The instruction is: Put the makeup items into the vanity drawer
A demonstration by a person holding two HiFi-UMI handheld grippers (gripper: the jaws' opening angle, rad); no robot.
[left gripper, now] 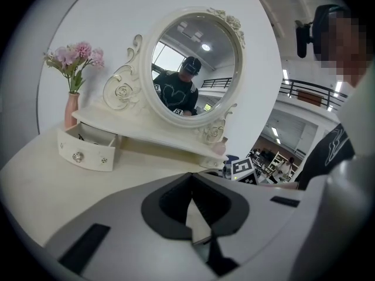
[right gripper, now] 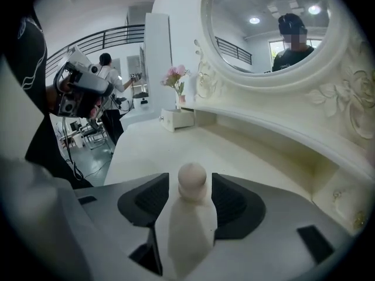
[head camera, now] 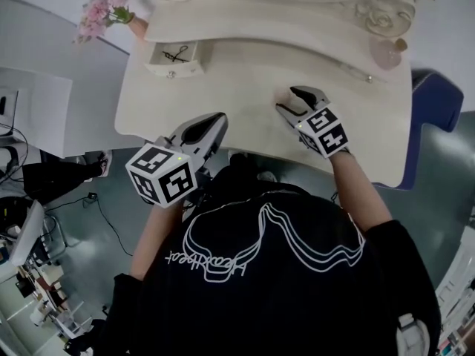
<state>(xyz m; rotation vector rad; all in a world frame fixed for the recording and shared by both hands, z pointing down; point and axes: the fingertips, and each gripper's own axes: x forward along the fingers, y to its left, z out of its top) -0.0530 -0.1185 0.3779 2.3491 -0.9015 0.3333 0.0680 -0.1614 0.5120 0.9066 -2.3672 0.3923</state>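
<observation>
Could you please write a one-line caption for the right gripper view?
Open right claw straddling a pale, round-topped makeup item, with the cream vanity top, small drawer and oval mirror beyond.

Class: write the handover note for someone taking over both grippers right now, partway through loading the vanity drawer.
Left gripper: shut, empty, over the near edge of the vanity.
Right gripper: open, with a pale round-topped item between its jaws, the pads not pressing on it.
Drawer: open at the far left, with a black item already inside.
Left to do: grip the round-topped item and take it to the drawer. A thin stick and a pink item on the vanity's far right probably follow.
</observation>
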